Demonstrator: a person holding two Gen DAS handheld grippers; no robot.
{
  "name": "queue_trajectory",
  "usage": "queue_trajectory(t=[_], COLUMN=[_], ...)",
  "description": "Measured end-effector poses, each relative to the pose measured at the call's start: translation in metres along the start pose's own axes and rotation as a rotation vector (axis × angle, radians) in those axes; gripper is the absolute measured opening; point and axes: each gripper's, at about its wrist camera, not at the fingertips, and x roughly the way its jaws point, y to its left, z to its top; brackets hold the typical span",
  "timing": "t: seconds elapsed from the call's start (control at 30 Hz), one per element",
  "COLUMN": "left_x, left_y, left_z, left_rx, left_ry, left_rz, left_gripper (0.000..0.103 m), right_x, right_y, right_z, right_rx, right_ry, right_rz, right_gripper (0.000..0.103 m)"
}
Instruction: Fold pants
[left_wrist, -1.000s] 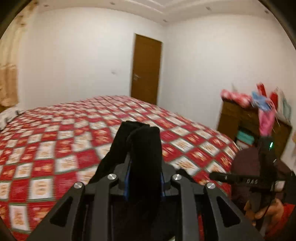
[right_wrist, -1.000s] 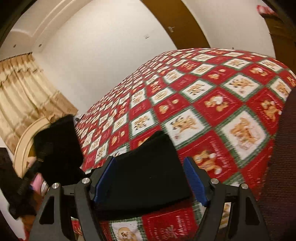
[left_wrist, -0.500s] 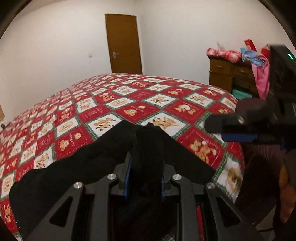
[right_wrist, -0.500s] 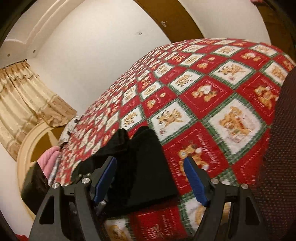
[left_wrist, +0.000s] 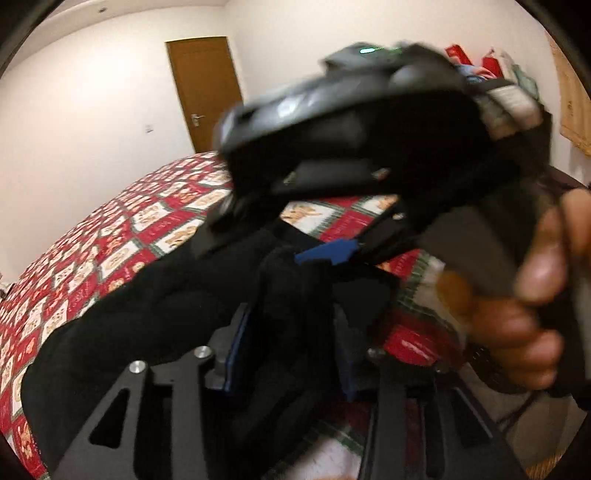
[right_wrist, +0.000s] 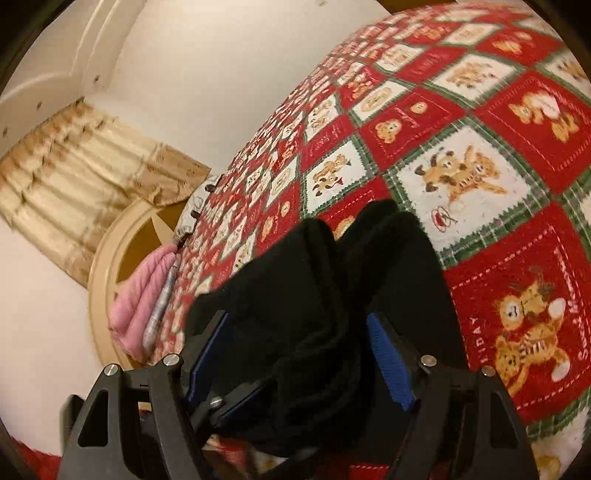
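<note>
Your left gripper (left_wrist: 291, 314) was clamped on a bunched fold of the black pants (left_wrist: 155, 314), low in the frame. Your right gripper (right_wrist: 295, 354) stood with jaws apart around the same cloth, not yet pinching. The pants lay on the red quilt (right_wrist: 480, 122), toward the lower left. Risk: the tools sat crowded together; closing then could have caught extra layers or knocked the left gripper's hold.

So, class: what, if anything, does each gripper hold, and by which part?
Left gripper pinches a bunched fold of the black pants. Right gripper is open around the pants' edge, not clamping it.
</note>
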Motion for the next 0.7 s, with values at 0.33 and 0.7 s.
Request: queue_trajectory(t=[0.33, 0.7], left_x=[-0.044, -0.061], left_y=[0.048, 0.11], left_z=[-0.011, -0.01], left_rx=[-0.178, -0.387], left_ry=[0.085, 0.098], left_rz=[0.027, 0.21], left_gripper=[0.066, 0.073], right_x=[-0.001, -0.041], right_y=[0.001, 0.024], right_z=[-0.003, 0.003], right_rx=[-0.088, -0.196], right_ry=[0.041, -0.086], right_rz=[-0.087, -0.168], right_gripper=[0.025, 0.015])
